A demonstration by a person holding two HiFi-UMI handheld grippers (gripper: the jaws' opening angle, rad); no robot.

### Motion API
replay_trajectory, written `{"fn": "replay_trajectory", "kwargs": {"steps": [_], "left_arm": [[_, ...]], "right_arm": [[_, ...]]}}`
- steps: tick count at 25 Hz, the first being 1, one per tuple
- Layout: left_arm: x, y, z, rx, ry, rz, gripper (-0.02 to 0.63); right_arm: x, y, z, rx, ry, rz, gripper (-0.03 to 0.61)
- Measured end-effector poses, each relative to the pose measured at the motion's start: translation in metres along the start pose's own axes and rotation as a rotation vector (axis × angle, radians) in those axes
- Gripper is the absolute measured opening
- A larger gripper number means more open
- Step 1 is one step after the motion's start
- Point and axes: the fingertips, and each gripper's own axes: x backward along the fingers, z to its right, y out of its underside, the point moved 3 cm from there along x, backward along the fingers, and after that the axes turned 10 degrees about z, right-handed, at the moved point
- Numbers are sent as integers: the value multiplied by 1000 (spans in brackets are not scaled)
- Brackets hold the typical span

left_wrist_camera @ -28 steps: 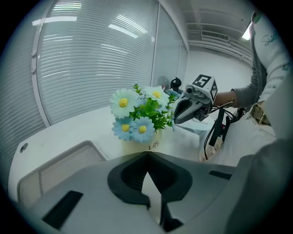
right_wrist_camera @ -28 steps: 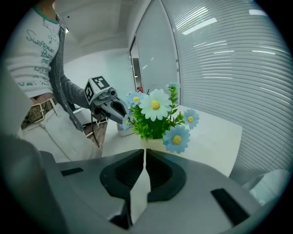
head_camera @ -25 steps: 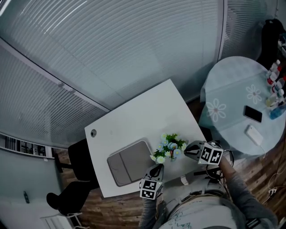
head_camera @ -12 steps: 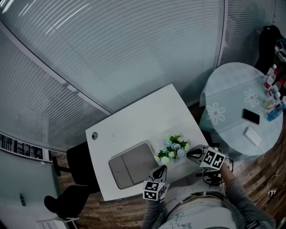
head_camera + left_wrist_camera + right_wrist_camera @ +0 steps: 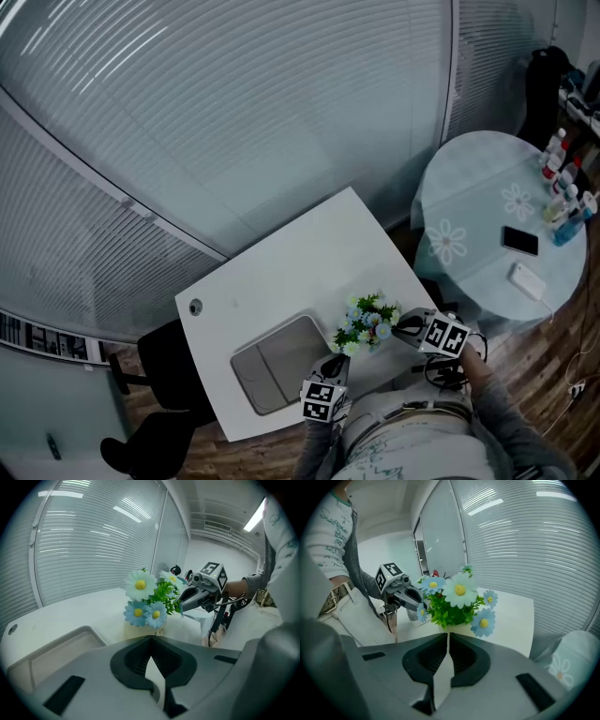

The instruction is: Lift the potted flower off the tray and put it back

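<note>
The potted flower [image 5: 367,321], blue and white daisies in a pale pot, stands on the white table [image 5: 281,262] just right of the grey tray [image 5: 277,364], not on it. My left gripper [image 5: 332,367] sits at the table's near edge, below and left of the flower, shut and empty. On the flower's right side, close to the blossoms, my right gripper [image 5: 401,327] is shut on nothing. The left gripper view shows the flower [image 5: 149,600] ahead of its closed jaws, the tray [image 5: 51,651] at left and the right gripper [image 5: 185,603] beyond. The right gripper view has the flower [image 5: 458,599] straight ahead and the left gripper [image 5: 417,603] behind it.
A round table [image 5: 469,230] with a flowered cloth, a phone [image 5: 519,241] and bottles stands at the right. A black chair [image 5: 164,361] is left of the white table. A window wall with blinds runs behind. A round cable hole [image 5: 195,307] marks the table's left corner.
The head view has shifted a little. The flower, the tray and both grippers keep about the same places. The right gripper has rolled slightly.
</note>
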Motion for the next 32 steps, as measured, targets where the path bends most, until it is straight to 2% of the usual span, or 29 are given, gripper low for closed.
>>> {"fn": "replay_trajectory", "kwargs": {"steps": [6,10,18,22,32], "left_arm": [[-8,1,-15,-8,53,-13,11],[-14,4,-26,-22,55,-48,12],[-24,-12,-47,-40,97,-35,12],[-27,-16,-51,-131,112,-37,12],[-40,-21,-44,-235,246,-46,12]], "right_arm": [[-3,7,13,-32,43,-16,28],[-7,9,21,-35,54,-28,29],[-20,13,34,-23,29,-78,29],[-23,16,38,-32,21,-93,29],[-27,15,46,5,-16,-99,29]]}}
